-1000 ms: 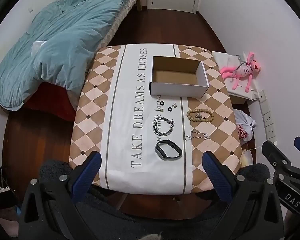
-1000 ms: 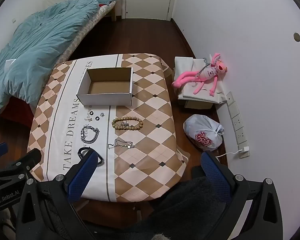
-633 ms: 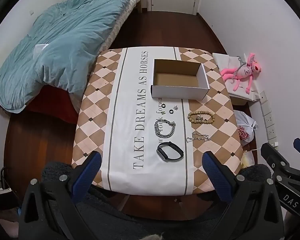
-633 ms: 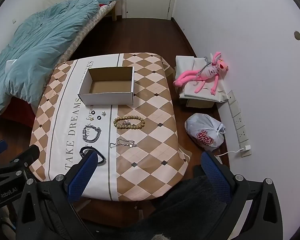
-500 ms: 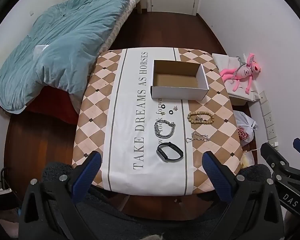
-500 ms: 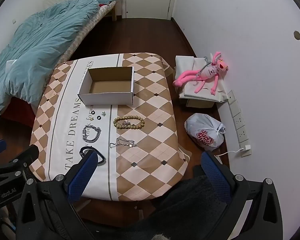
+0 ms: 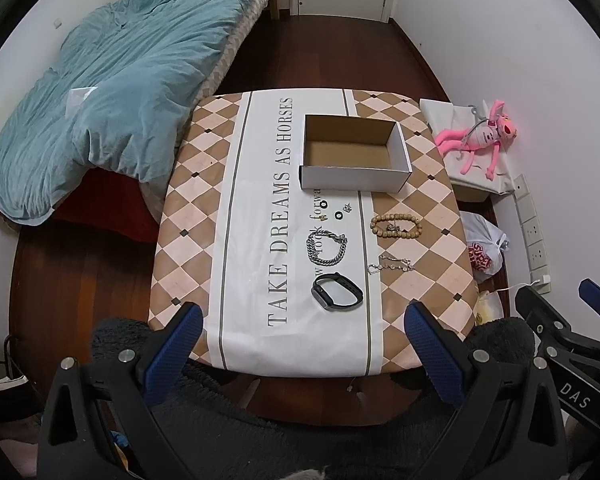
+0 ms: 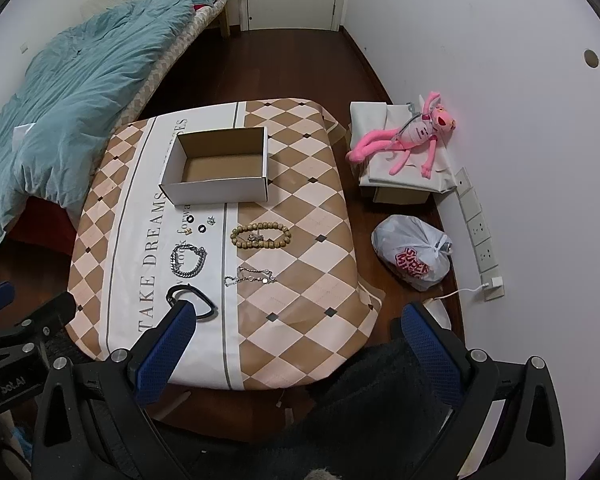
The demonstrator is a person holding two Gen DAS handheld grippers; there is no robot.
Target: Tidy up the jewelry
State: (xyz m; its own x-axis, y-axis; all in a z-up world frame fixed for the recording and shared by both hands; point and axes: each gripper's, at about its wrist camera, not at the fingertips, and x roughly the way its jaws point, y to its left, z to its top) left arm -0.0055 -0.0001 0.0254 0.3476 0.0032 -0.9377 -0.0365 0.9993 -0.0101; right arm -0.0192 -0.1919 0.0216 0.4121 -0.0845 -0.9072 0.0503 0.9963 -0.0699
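Observation:
An open, empty white cardboard box (image 7: 354, 154) (image 8: 220, 168) stands on the table with the checked cloth (image 7: 204, 208) (image 8: 300, 240). In front of it lie small black rings and studs (image 7: 336, 210) (image 8: 200, 226), a wooden bead bracelet (image 7: 396, 226) (image 8: 261, 236), a thick silver chain (image 7: 326, 250) (image 8: 188, 260), a thin silver chain (image 7: 390, 264) (image 8: 250, 275) and a black wristband (image 7: 337, 291) (image 8: 192, 300). My left gripper (image 7: 300, 344) and right gripper (image 8: 296, 340) are both open and empty, held high above the table's near edge.
A bed with a teal duvet (image 7: 112, 80) stands left of the table. On the right floor are a pink plush toy (image 8: 408, 136) on a covered box, a white plastic bag (image 8: 414, 256) and wall sockets (image 8: 478, 228). A dark fuzzy seat (image 7: 260, 432) lies below the grippers.
Both views have drifted slightly; the table sits a little farther off than a second ago. Nothing on the table has moved. Both grippers stay open.

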